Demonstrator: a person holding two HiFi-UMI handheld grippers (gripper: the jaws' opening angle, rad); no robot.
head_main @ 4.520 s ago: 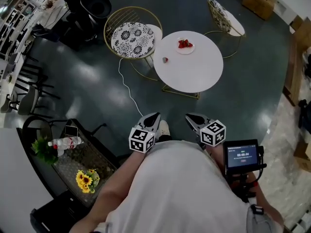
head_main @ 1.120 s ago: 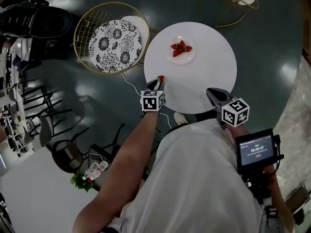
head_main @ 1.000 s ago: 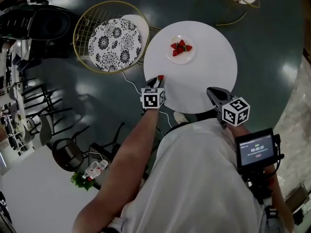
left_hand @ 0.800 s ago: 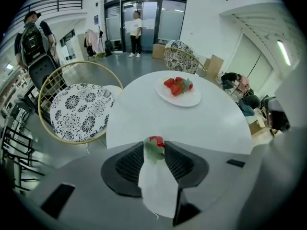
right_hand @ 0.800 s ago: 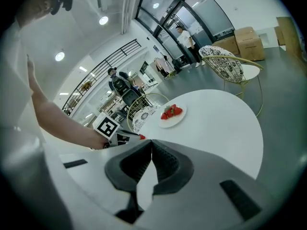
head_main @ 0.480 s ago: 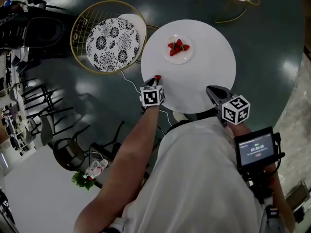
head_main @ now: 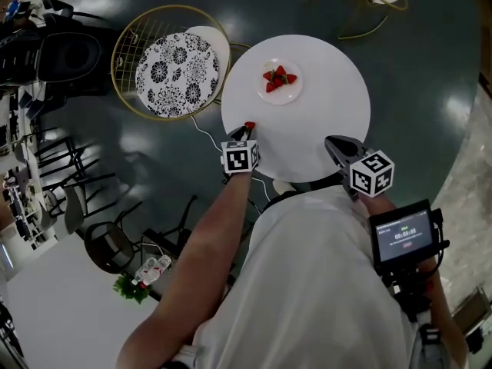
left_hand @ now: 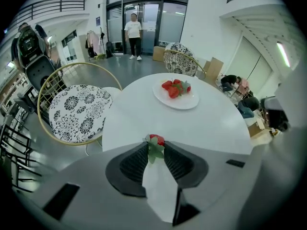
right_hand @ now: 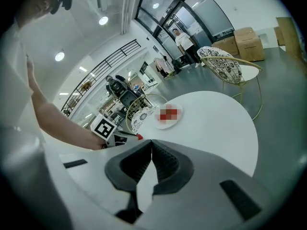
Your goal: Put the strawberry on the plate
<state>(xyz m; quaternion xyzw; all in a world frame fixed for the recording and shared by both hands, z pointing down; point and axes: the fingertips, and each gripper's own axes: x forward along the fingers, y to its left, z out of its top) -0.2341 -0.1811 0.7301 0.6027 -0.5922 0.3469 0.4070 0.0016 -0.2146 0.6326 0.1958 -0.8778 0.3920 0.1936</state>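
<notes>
Left gripper view: the left gripper has its 2 jaws pinched on a strawberry, leafy end toward the camera. It sits just below the frame's centre, at the near edge of the round white table. The plate, above centre, carries a few more strawberries, well apart from the held one. In the right gripper view, the right gripper shows its jaws pressed together on nothing, at lower centre.
</notes>
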